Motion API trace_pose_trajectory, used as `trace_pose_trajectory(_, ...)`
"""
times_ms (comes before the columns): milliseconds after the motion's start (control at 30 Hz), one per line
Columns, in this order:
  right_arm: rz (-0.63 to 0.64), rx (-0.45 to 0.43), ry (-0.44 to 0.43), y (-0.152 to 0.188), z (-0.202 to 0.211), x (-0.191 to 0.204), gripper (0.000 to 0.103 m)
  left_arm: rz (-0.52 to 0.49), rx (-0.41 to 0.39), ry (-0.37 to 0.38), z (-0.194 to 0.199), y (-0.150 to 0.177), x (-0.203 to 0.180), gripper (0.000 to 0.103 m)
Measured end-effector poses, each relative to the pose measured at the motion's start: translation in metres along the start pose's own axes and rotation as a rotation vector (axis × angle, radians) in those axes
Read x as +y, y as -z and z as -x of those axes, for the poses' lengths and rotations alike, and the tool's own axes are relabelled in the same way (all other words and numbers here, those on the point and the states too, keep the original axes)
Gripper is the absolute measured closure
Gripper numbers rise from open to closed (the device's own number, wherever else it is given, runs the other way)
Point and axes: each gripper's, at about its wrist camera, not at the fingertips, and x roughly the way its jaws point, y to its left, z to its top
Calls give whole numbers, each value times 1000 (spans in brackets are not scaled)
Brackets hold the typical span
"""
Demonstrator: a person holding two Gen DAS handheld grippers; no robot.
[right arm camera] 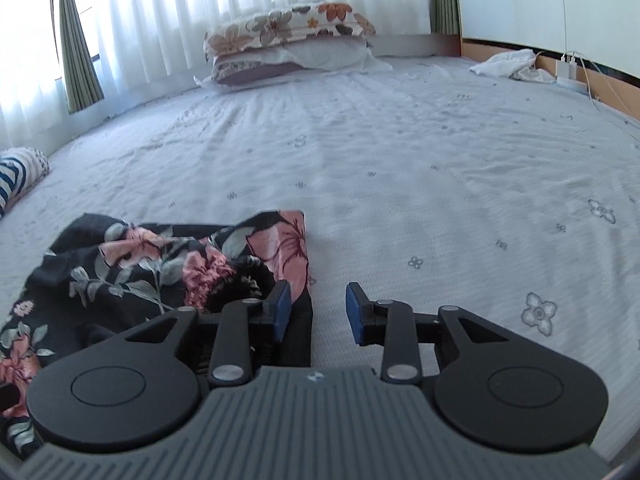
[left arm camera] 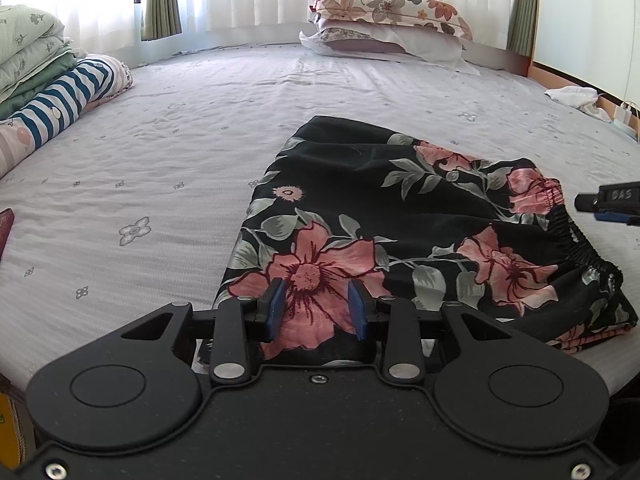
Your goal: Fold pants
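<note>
The black pants point(left arm camera: 400, 220) with pink flowers lie folded on the pale bedsheet point(left arm camera: 180, 140); the elastic waistband point(left arm camera: 576, 240) is at the right. My left gripper point(left arm camera: 316, 308) is open just above the pants' near left end, blue pads apart with nothing between them. In the right wrist view the pants point(right arm camera: 132, 264) lie at the lower left. My right gripper point(right arm camera: 318, 312) is open over the pants' right edge and bare sheet point(right arm camera: 440, 160), holding nothing. Its tip also shows in the left wrist view point(left arm camera: 608, 202), beside the waistband.
Stacked pillows point(left arm camera: 384, 24) lie at the far end of the bed. Folded quilts and a striped bolster point(left arm camera: 60, 100) lie at the left. A white cloth point(right arm camera: 508, 64) and a charger with cables point(right arm camera: 568, 72) sit by the right wall.
</note>
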Motion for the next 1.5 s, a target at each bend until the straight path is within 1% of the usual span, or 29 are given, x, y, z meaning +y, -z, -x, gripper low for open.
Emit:
trace_pose_trajectory(133, 15, -84, -25, 3, 30, 4, 37, 2, -12, 19, 4, -1, -3, 65)
trace_pose_trajectory(267, 99, -133, -98, 24, 53, 22, 30, -25, -1, 29, 6, 1, -8, 64)
trace_pose_trajectory(333, 159, -125, -110, 38, 57, 34, 28, -47, 8, 35, 7, 4, -10, 63)
trace_pose_trajectory(433, 231, -72, -96, 60, 53, 46, 26, -63, 40, 54, 7, 11, -12, 62)
trace_pose_trajectory(533, 236, -16, -64, 76, 45, 44, 25, -85, 45, 70, 10, 17, -15, 61)
trace_pose_trajectory(600, 240, -21, -52, 82, 47, 40, 19, -112, 48, 80, 13, 19, -17, 61)
trace_pose_trajectory(667, 233, -10, -33, 84, 45, 35, 17, -122, 55, 102, 15, 19, -16, 60)
trace_pose_trajectory(700, 206, -6, -42, 86, 46, 30, 17, -124, 60, 114, 16, 19, -16, 60)
trace_pose_trajectory(733, 189, -3, -50, 85, 46, 27, 17, -125, 65, 124, 16, 17, -15, 60)
trace_pose_trajectory(833, 224, 8, -40, 82, 54, 29, 16, -98, 74, 162, 19, 6, -7, 60)
trace_pose_trajectory(867, 230, 7, -56, 79, 58, 30, 16, -82, 70, 177, 20, 0, -3, 60)
trace_pose_trajectory(933, 224, -18, -95, 71, 68, 28, 15, -58, 52, 192, 19, -14, 4, 58)
trace_pose_trajectory(1000, 202, -35, -112, 56, 72, 27, 15, -41, 27, 196, 15, -31, 11, 57)
trace_pose_trajectory(1100, 132, -62, -155, 32, 68, 22, 14, -23, -17, 189, 4, -60, 16, 58)
trace_pose_trajectory(1167, 77, -56, -175, 16, 59, 19, 14, -3, -39, 190, -5, -82, 21, 58)
trace_pose_trajectory(1200, 56, -55, -170, 9, 53, 17, 14, 8, -52, 194, -9, -93, 24, 58)
trace_pose_trajectory(1267, 52, -48, -145, -3, 38, 18, 14, 15, -74, 196, -22, -113, 27, 60)
trace_pose_trajectory(1300, 54, -43, -128, -8, 29, 19, 14, 12, -74, 192, -32, -123, 27, 62)
trace_pose_trajectory(1333, 56, -31, -116, -11, 21, 20, 14, 4, -59, 191, -44, -132, 25, 63)
trace_pose_trajectory(1400, 61, 1, -104, -15, 1, 22, 14, -3, 4, 212, -72, -145, 21, 80)
trace_pose_trajectory(1433, 66, 13, -101, -16, -6, 24, 17, -1, 40, 232, -86, -150, 20, 83)
trace_pose_trajectory(1467, 75, 21, -98, -15, -11, 27, 24, 7, 71, 255, -100, -153, 17, 84)
trace_pose_trajectory(1500, 86, 28, -98, -13, -16, 30, 43, 13, 98, 277, -112, -156, 15, 84)
